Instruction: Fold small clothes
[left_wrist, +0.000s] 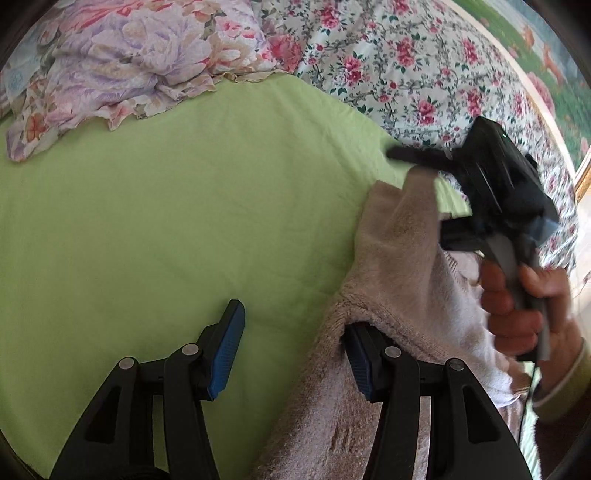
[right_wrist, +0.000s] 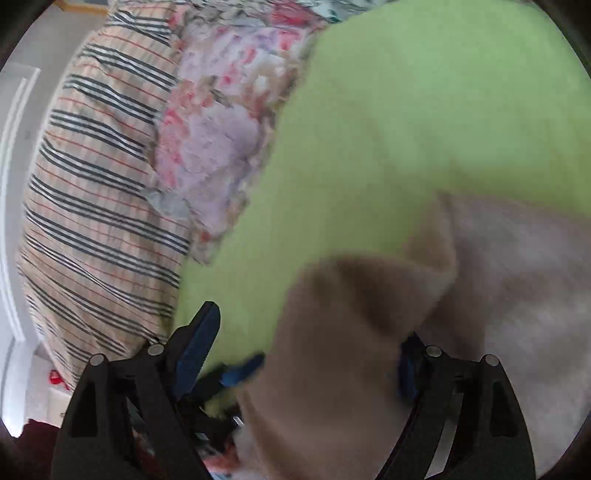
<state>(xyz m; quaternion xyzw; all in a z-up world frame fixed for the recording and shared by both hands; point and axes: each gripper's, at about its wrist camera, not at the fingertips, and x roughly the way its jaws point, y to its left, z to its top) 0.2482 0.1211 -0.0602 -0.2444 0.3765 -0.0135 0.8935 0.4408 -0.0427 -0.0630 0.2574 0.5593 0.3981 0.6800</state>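
Observation:
A beige fleece garment (left_wrist: 391, 280) lies bunched on the green sheet (left_wrist: 177, 206) at the right of the left wrist view. My left gripper (left_wrist: 291, 358) is open. The garment's hem drapes over its right finger, and its left pad (left_wrist: 225, 354) is bare above the sheet. My right gripper (left_wrist: 417, 194), held in a person's hand (left_wrist: 517, 310), stands open, with a raised fold of the garment between its spread fingers. In the blurred right wrist view the garment (right_wrist: 351, 332) fills the gap of the right gripper (right_wrist: 304, 350) and covers its right finger.
A crumpled floral quilt (left_wrist: 122, 62) lies at the back left of the sheet, and a rose-print bedspread (left_wrist: 406, 62) runs along the back right. A striped pillow (right_wrist: 99, 192) sits at the left in the right wrist view.

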